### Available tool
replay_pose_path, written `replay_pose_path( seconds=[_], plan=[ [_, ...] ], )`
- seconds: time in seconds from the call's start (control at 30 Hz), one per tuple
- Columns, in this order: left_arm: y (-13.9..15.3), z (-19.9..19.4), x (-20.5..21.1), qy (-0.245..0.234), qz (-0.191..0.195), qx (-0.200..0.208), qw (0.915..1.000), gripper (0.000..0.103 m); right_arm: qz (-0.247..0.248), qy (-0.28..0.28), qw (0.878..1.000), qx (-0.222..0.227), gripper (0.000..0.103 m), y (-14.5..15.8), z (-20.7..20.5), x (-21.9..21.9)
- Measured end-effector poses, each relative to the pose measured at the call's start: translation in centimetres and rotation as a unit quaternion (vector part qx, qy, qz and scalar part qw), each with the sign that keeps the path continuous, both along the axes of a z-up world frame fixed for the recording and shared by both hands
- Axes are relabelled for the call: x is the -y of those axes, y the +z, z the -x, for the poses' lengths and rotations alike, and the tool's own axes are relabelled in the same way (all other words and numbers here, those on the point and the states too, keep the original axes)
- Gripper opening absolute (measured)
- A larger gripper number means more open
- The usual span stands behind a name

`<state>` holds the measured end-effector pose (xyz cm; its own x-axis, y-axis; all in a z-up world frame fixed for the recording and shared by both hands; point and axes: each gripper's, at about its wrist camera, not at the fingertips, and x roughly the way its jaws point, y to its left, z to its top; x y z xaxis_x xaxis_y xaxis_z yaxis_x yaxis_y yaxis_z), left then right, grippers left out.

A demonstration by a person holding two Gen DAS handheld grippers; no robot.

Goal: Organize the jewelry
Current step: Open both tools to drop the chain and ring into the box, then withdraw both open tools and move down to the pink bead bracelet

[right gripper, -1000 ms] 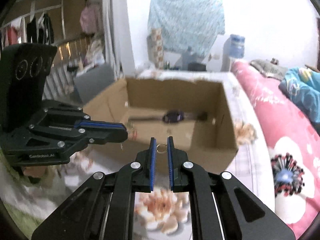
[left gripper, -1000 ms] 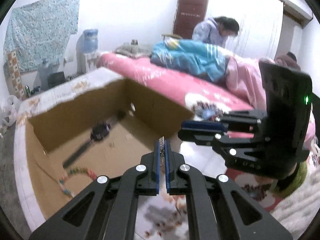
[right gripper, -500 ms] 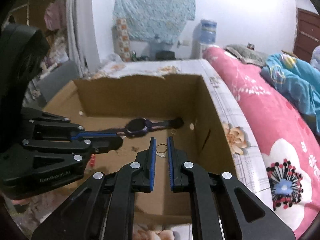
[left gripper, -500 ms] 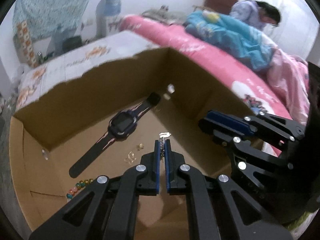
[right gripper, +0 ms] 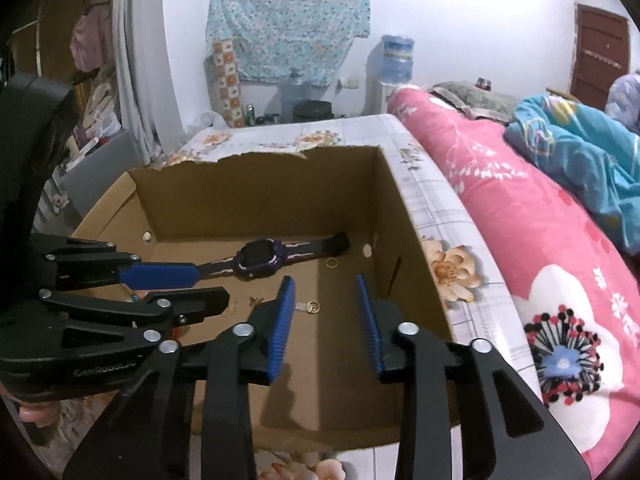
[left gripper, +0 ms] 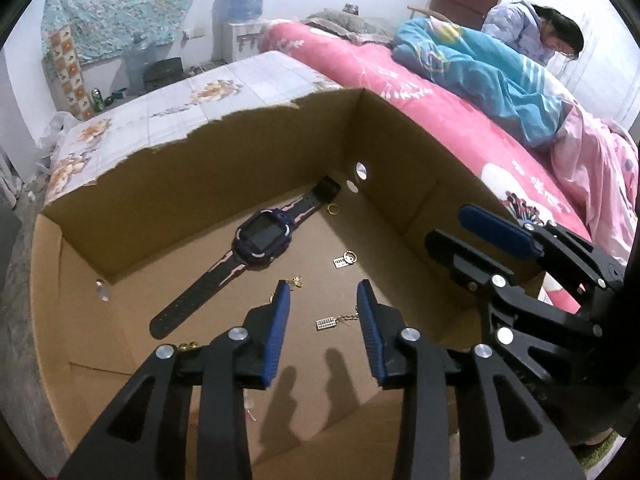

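An open cardboard box (left gripper: 200,168) (right gripper: 256,192) holds the jewelry. On its floor lie a purple watch (left gripper: 262,238) (right gripper: 260,258), a gold ring (left gripper: 333,210) (right gripper: 331,263), and two small earrings: one (left gripper: 344,260) further in, one (left gripper: 334,321) between my left fingers. My left gripper (left gripper: 324,292) is open and empty over the box floor. My right gripper (right gripper: 325,286) is open and empty above the box, with an earring (right gripper: 307,306) lying below it. Each gripper shows in the other's view (left gripper: 520,248) (right gripper: 132,284).
The box stands on a floral tablecloth (right gripper: 448,268). A pink bed (left gripper: 440,92) with a blue quilt lies to the right, where a person (left gripper: 536,36) sits. A water dispenser (right gripper: 394,68) stands at the back wall. Small gold pieces (left gripper: 188,346) lie near the box's left wall.
Both grippers opened and dropped their earrings, which now lie on the box floor. Both had moved forward over the box beforehand.
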<state>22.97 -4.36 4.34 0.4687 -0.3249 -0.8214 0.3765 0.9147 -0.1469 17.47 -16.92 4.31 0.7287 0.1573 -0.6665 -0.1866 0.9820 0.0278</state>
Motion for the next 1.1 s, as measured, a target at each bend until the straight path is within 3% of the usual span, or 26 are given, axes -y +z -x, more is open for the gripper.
replay_pose_path(
  seconds=[0.3, 0.57, 0.73, 0.9, 1.1],
  plan=[
    [3.2, 3.0, -2.0, 0.029, 0.018, 0.039, 0.9987, 0.059, -0.041, -0.027, 0.998, 0.035, 0.069, 2.9, 2.7, 1.1],
    [6.8, 7.7, -4.6, 0.082, 0.031, 0.110, 0.9900, 0.096, -0.078, -0.044, 0.994, 0.060, 0.088, 5.4, 5.9, 1.7],
    [7.8, 10.7, -5.3, 0.107, 0.024, 0.148, 0.9829, 0.097, -0.073, -0.046, 0.994, 0.061, 0.094, 6.0, 7.3, 1.3],
    [7.9, 13.0, -5.5, 0.128, 0.022, 0.155, 0.9793, 0.097, -0.059, -0.050, 0.995, 0.056, 0.095, 6.1, 8.7, 0.8],
    [7.9, 15.2, -6.0, 0.169, -0.006, 0.165, 0.9717, 0.097, -0.017, -0.064, 0.996, 0.056, 0.095, 6.1, 10.4, 1.3]
  ],
)
